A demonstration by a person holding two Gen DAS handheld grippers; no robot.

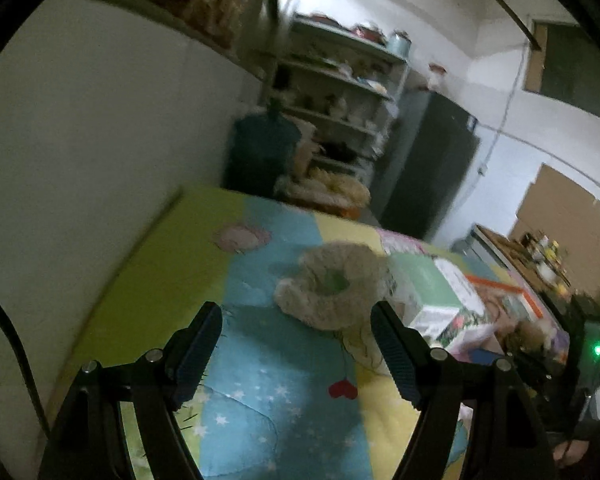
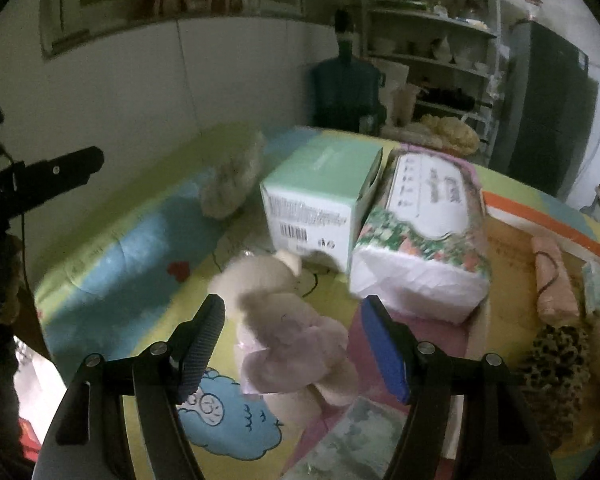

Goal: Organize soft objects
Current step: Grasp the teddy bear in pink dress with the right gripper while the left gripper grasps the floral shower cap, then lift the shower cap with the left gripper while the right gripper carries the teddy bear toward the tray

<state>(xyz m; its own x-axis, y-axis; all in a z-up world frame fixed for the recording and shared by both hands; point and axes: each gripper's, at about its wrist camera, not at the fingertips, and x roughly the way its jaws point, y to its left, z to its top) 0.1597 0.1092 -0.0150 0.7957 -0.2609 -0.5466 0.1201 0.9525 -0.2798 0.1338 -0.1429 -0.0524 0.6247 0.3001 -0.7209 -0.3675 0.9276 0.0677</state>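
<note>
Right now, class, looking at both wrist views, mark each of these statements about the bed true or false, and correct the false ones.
1. The right tongs are clamped on the plush toy. False: they stand open around it.
2. The mint-green box sits beside the floral tissue pack. True.
3. The left tongs hold the fluffy hat. False: they are open, short of it.
4. The bed sheet shows a red heart. True.
</note>
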